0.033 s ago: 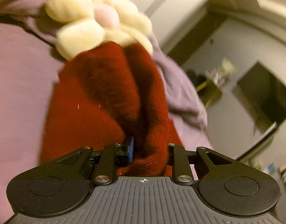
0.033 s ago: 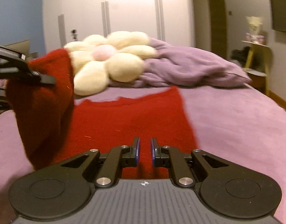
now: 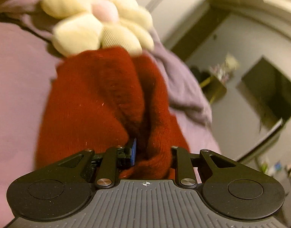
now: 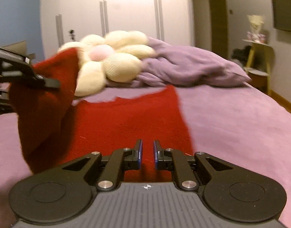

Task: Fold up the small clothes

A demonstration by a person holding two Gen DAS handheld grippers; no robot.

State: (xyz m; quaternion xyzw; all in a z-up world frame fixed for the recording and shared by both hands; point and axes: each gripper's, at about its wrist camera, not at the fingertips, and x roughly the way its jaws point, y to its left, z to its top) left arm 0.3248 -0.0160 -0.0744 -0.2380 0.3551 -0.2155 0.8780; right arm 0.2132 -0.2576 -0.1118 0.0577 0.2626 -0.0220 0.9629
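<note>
Red knitted garment (image 4: 130, 121): lies on the purple bed cover (image 4: 231, 117), most of it spread flat toward the near edge of the bed, its left side lifted off the cover and hanging in a thick fold. Left gripper (image 3: 152, 152): clamped on a bunched fold of that lifted side, the wool filling the gap between its jaws and hiding the right one; seen from the right wrist view, it holds the fold up above the left part of the bed. Right gripper (image 4: 147, 154): jaws drawn nearly together, a narrow slit between the blue pads, nothing caught in them; poised low over the near edge of the flat part. Cream flower cushion (image 4: 111, 60) with pink centre: at the head of the bed, just beyond the garment. Crumpled purple duvet (image 4: 193, 66): beside the cushion, toward the right edge.
</note>
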